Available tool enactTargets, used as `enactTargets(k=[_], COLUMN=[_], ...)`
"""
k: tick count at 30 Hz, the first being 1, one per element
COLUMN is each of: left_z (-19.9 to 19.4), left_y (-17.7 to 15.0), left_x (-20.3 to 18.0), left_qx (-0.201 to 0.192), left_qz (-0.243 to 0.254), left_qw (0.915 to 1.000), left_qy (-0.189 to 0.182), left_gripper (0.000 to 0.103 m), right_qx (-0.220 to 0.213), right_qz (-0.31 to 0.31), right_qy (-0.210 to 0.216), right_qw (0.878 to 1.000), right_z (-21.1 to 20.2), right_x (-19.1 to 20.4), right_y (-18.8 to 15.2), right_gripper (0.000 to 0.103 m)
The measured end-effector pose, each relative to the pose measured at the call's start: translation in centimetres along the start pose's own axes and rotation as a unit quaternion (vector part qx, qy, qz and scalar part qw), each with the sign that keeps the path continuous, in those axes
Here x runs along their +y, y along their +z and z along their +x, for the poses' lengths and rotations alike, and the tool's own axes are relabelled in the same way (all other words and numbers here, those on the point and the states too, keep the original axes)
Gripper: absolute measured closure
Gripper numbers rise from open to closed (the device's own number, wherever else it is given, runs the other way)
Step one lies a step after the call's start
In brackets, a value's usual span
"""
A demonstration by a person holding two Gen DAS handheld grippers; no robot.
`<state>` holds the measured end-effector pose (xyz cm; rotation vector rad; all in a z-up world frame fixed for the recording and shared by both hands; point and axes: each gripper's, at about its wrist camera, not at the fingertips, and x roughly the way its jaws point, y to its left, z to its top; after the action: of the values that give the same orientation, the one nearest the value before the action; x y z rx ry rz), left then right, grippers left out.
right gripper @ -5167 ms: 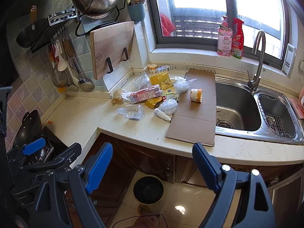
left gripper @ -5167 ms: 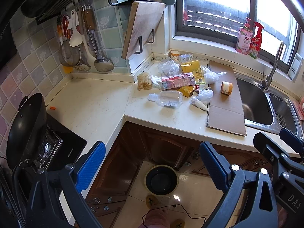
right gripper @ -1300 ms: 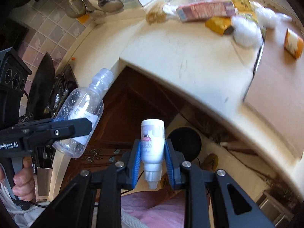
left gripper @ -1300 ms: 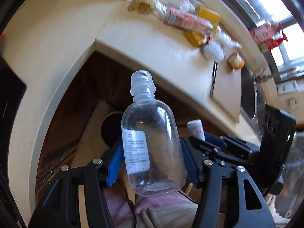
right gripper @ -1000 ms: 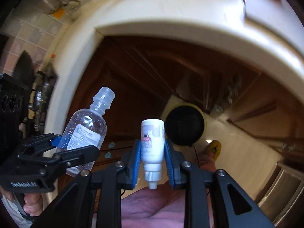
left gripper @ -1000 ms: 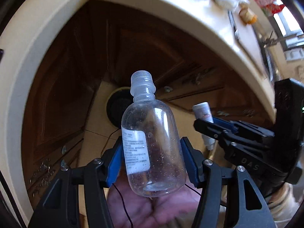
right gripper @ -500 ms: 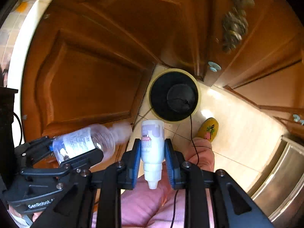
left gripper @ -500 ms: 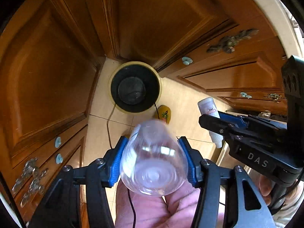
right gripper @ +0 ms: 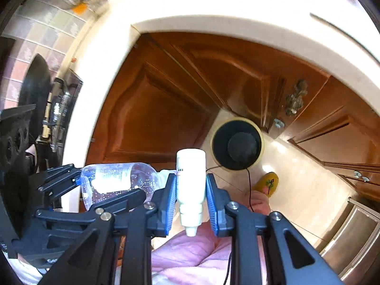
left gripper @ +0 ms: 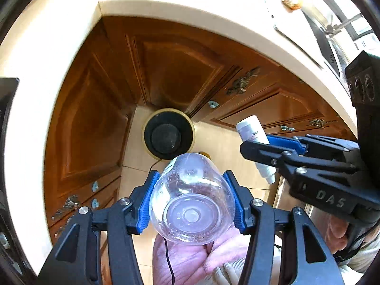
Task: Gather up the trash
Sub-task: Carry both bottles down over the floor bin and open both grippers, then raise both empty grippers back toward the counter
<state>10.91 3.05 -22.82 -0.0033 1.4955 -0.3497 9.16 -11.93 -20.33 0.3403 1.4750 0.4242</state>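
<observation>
Both bottles have tipped further over, and the round black bin (left gripper: 168, 135) now sits mid-frame. Low centre, the clear plastic bottle (left gripper: 191, 201), light and slippery, is pinched across its belly by the left gripper (left gripper: 191, 203). Beside it the right gripper (right gripper: 191, 204) clamps the small white squeeze bottle (right gripper: 191, 178) mid-body, nozzle toward the camera.

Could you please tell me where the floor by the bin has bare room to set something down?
Bare tile lies right of the trash bin, between it and the lower cabinet doors. Nearer the person it is crowded: a yellow slipper and a black cable lie just below the bin.
</observation>
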Motion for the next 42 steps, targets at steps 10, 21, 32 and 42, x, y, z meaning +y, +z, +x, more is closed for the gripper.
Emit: enactTargets(k=[10, 21, 32, 42], left_z=[-4.8, 2.2, 15.4, 17.0], left_y=[-1.0, 0.2, 3.2, 1.8], left_x=[-0.7, 0.5, 3.0, 6.4], left_qx=[-0.022, -0.011, 0.015, 0.041], left_qz=[0.021, 0.01, -0.001, -0.063], left_qw=[0.9995, 0.9998, 0.9998, 0.9967], left_qy=[-0.008, -0.008, 0.01, 0.031], left_gripper=[0.05, 0.05, 0.033, 0.033], right_qx=[-0.057, -0.024, 0.024, 0.075], right_qz=[0.006, 0.027, 0.07, 0.071], right_qy=[0.027, -0.009, -0.047, -0.071], right_qw=[0.998, 0.999, 0.996, 0.992], right_z=[-5.0, 1.4, 9.7, 15.1], right_x=[2.4, 0.1, -6.0, -8.2], right_y=[-1.2, -0.6, 0.0, 1.5], right_gripper=[0.079, 0.079, 0.079, 0.078])
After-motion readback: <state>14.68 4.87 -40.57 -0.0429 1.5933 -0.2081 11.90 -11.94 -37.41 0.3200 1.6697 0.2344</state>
